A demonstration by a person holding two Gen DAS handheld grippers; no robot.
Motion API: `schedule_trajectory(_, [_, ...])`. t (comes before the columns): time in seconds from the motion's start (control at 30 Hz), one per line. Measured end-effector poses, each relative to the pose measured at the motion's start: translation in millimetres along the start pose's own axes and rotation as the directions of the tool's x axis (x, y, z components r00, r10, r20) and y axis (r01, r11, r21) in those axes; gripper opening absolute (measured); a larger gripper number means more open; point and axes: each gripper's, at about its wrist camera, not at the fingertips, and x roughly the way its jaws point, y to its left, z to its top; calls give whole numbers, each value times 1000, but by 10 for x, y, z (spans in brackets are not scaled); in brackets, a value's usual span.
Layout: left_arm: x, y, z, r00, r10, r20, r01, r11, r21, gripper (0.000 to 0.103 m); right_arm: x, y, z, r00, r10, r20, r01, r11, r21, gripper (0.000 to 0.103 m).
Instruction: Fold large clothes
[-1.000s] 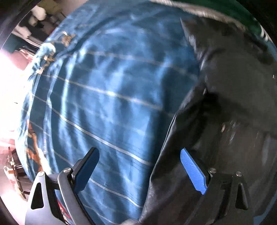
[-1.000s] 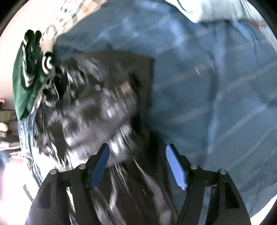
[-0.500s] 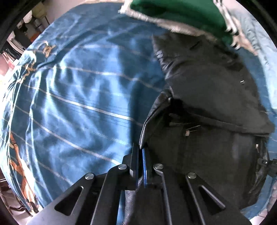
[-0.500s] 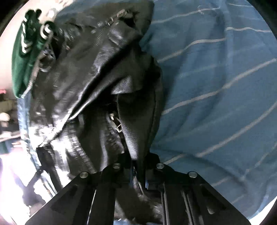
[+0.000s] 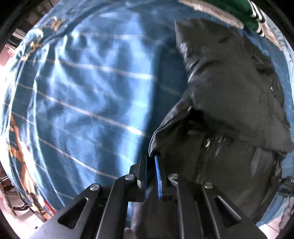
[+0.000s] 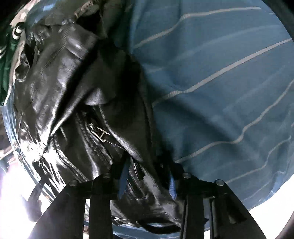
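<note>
1. Left wrist view: left gripper (image 5: pixel 151 165) pointing down at the bed, blue pads almost together, clamped on a folded edge of the black leather jacket (image 5: pixel 229 114); its jaws have just eased apart a touch after snapping closed, with the jacket edge between them
2. Jacket sits toward the right side of the bed, bunched, one sleeve or corner reaching up toward the far edge; metal zip bits visible mid-jacket, blurred
3. Blue striped bedspread (image 5: pixel 88 103) covers the rest, wrinkled, patterned border along its left edge
4. Green garment with white stripes (image 5: pixel 237 9) at the far right corner, touching the jacket's top end
5. Right wrist view: right gripper (image 6: pixel 147 181) partly apart, jaws have just been opening; a thick fold of the same jacket (image 6: pixel 60 95) lies between the pads, cannot tell if they press on it
6. Jacket fills the left half, zip pull (image 6: pixel 100 133) near the middle; bedspread (image 6: pixel 220 92) on the right; green garment (image 6: pixel 5 60) at the far left edge
</note>
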Motion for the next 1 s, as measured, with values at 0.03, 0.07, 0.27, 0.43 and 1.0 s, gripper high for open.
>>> schedule_trajectory(0.03, [-105,-66,26,999,-1,37,1,1000,20,17,-72,24,-35,1000,2,15,-2,1000,-8,45])
schedule_trajectory(0.07, [-213,-126,77,997,-8,74,5,999,35,23,-180,-54,-95,999,7,31,-6,1000,-17,47])
schedule_trajectory(0.27, [-381,-560,200,980,52,193,-81,986,149,103,-451,269,-309,970,-161,184,180,980,-88,62])
schedule_trajectory(0.43, [-275,-840,550,973,39,226,-77,984,163,103,-613,727,-246,942,-127,312,163,982,-93,62])
schedule_trajectory(1.0, [376,-1039,909,979,96,178,-129,975,182,103,52,1203,576,962,-144,232,171,980,-98,32])
